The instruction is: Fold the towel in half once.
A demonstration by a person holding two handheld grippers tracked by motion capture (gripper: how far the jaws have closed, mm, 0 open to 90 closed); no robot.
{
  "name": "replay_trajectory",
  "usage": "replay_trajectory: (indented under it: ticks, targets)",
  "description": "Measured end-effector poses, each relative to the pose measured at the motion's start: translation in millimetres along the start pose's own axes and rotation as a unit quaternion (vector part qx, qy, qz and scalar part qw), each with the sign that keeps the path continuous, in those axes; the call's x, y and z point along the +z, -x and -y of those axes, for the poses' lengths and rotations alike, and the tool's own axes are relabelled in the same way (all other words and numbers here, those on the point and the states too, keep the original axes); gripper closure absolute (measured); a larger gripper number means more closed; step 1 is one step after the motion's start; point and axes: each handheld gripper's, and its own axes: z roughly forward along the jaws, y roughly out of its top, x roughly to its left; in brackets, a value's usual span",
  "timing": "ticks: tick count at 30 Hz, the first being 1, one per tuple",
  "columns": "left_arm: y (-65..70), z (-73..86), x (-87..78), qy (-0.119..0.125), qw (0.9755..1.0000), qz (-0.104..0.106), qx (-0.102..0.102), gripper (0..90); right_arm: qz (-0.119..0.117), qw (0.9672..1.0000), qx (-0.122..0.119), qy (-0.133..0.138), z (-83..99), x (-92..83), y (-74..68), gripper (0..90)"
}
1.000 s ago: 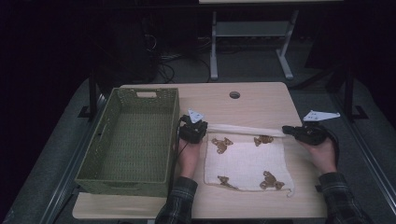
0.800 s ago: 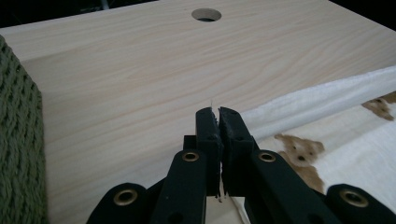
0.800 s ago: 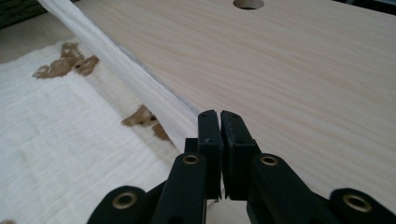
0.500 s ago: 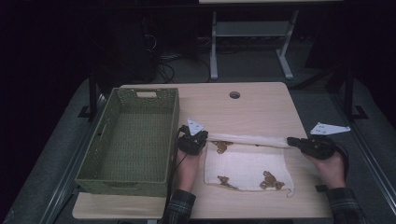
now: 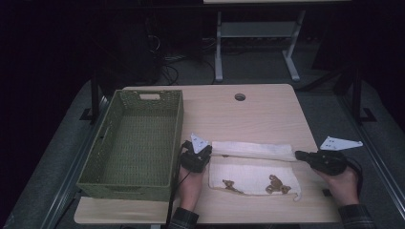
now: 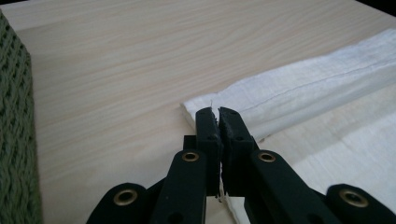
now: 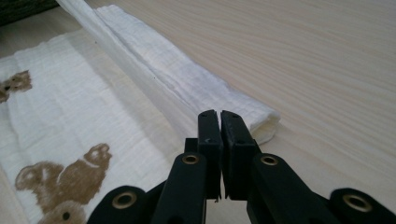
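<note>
A white cloth [image 5: 253,175] printed with brown bears [image 7: 65,179] lies flat on the wooden table [image 5: 239,119], near the front edge. Its far edge is rolled over into a long fold [image 5: 253,149] lying across the cloth. My left gripper [image 5: 209,150] is shut on the fold's left corner [image 6: 205,105], with a bit of white fabric showing between its jaws [image 6: 218,114]. My right gripper [image 5: 298,154] is shut at the fold's right end [image 7: 261,119], where the fabric runs in under its closed tips [image 7: 219,116].
A green woven basket [image 5: 176,138], with nothing in it, stands on the table's left half, close beside my left gripper. A round cable hole [image 5: 239,97] sits near the far edge. Bare tabletop lies beyond the cloth. A dark floor with a metal stand lies behind the table.
Both grippers have drawn the cloth's far edge toward the person, so the fold now lies further over the cloth. The right gripper has also shifted outward to the right.
</note>
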Motion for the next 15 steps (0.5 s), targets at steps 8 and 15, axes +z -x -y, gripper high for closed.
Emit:
replay_trajectory:
  ticks: [8,15]
  targets:
    - [11.7,14.8,-12.7,-0.003,1.0000,0.006,0.006,87.1,-0.012,0.9999,0.002,0.004,13.3,-12.4,-11.2,86.7]
    - [17.7,19.6,-22.9,-0.002,1.0000,0.004,0.006,87.0,-0.016,0.9999,-0.003,0.002,21.1,-19.9,-24.4,86.7]
